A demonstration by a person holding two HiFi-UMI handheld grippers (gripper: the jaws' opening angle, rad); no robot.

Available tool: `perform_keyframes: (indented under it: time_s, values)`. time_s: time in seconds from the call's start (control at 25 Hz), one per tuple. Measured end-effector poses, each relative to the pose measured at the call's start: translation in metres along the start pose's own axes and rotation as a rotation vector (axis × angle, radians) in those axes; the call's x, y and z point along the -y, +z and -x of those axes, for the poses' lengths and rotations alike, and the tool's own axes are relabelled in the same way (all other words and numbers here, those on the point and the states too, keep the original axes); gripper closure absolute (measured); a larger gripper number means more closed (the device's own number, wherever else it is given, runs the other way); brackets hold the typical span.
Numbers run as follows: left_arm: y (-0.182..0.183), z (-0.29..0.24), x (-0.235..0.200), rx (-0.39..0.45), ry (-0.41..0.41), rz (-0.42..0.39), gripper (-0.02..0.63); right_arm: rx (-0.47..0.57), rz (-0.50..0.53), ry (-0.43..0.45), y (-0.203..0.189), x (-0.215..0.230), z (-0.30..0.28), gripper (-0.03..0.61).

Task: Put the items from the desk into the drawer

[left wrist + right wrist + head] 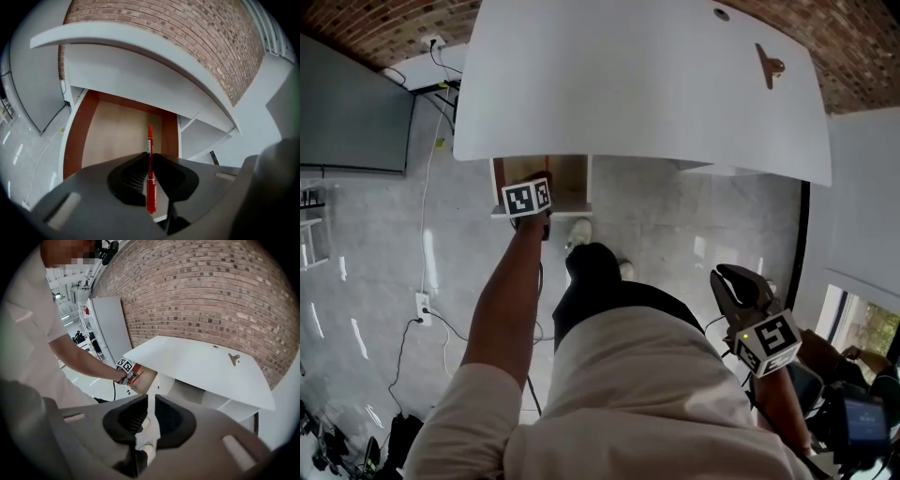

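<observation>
A red brick wall (pixel 384 28) runs behind a white desk (pixel 656 84), with pale grey floor (pixel 675 225) below. A drawer (pixel 567 183) with a wooden inside stands pulled out under the desk's left end. The person's arm reaches down to it, holding the left gripper (pixel 528 202) over the opening.

In the left gripper view the left gripper (pixel 150 154) has its jaws closed on a red pen (pixel 150 168). The pen's long axis lies along the jaws. Its thicker end comes back toward the camera and its thinner end points away, over the drawer's bare wooden bottom (pixel 117 131) toward the far side. No view shows whether the pen touches the wood. In the head view the marker cube and the hand hide the pen. In the right gripper view it is only a small red streak beside the cube.

The right gripper (pixel 733 284) hangs low on the near right, well apart from the desk. Its own view shows its jaws (pixel 151 401) drawn almost together, with a thin slit between them and nothing gripped. A white shape low behind them is too blurred to name.

A small brown clip-like thing (pixel 769 64) lies on the far right of the desk. Its details are too small to tell.
</observation>
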State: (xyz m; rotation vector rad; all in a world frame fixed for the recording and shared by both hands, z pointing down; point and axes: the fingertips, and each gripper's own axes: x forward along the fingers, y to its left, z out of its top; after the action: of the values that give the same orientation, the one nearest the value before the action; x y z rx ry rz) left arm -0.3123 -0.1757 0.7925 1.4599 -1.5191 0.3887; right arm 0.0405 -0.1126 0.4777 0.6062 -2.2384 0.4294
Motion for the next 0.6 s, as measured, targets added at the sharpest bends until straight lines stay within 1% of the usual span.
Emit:
perform_keyframes:
  time_s: [0.12, 0.32, 0.44, 0.6]
  values:
    - [0.003, -0.026, -0.008, -0.005, -0.019, -0.02, 0.566, -0.034, -0.018, -0.016, -0.003, 0.003, -0.013, 0.546]
    - [0.004, -0.065, -0.018, -0.028, -0.042, -0.011, 0.566, -0.059, -0.041, -0.04, -0.002, 0.011, -0.03, 0.546]
    - [0.0, -0.082, -0.025, -0.049, -0.03, -0.016, 0.566, -0.073, -0.049, -0.062, -0.004, 0.015, -0.036, 0.545]
    - [-0.001, -0.101, -0.038, -0.075, -0.009, -0.027, 0.566, -0.095, -0.074, -0.063, -0.018, 0.016, -0.045, 0.545]
